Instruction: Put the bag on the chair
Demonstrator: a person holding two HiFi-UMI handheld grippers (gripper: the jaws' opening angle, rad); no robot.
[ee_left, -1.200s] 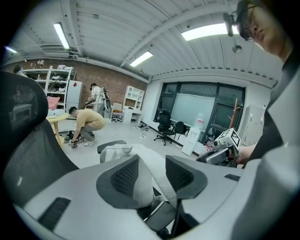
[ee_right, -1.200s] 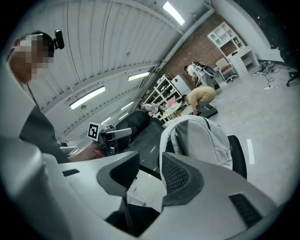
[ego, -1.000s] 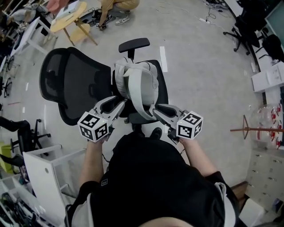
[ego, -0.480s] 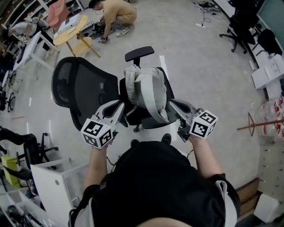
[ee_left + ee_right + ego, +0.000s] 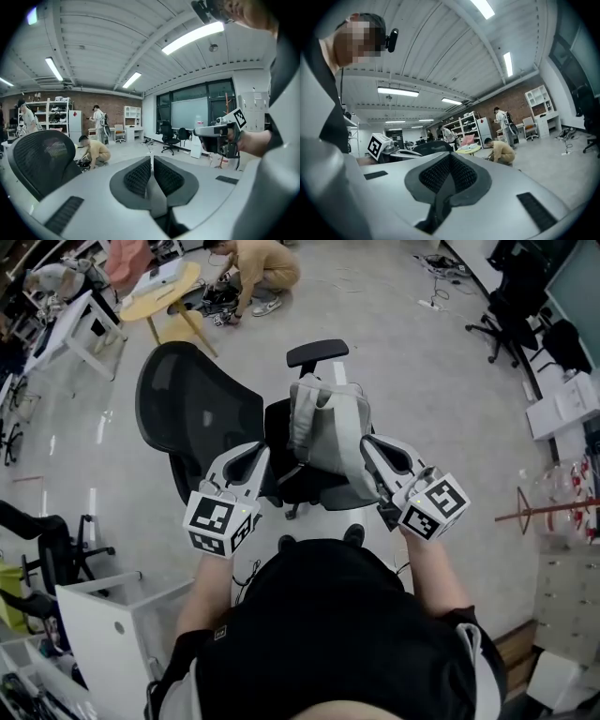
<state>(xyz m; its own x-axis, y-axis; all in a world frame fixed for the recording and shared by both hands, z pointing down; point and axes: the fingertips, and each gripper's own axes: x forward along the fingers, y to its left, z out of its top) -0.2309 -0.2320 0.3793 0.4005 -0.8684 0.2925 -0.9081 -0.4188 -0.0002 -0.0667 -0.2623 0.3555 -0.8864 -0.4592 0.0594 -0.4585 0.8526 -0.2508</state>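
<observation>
Well, my left tongs [image 5: 253, 452] are pressed together with nothing between them, and my right tongs [image 5: 372, 441] are likewise pressed together and empty. They flank the light grey fabric backpack [image 5: 328, 423], which stands upright on the seat of the black mesh-backed office chair [image 5: 192, 413]. Whether either tip touches the backpack I cannot tell. The chair's backrest is to my left, and its black padded armrest [image 5: 317, 352] lies beyond the backpack. Farther off on the grey floor [image 5: 441, 381], a person in a tan top [image 5: 262, 261] crouches beside a round pale wooden table [image 5: 161, 289].
</observation>
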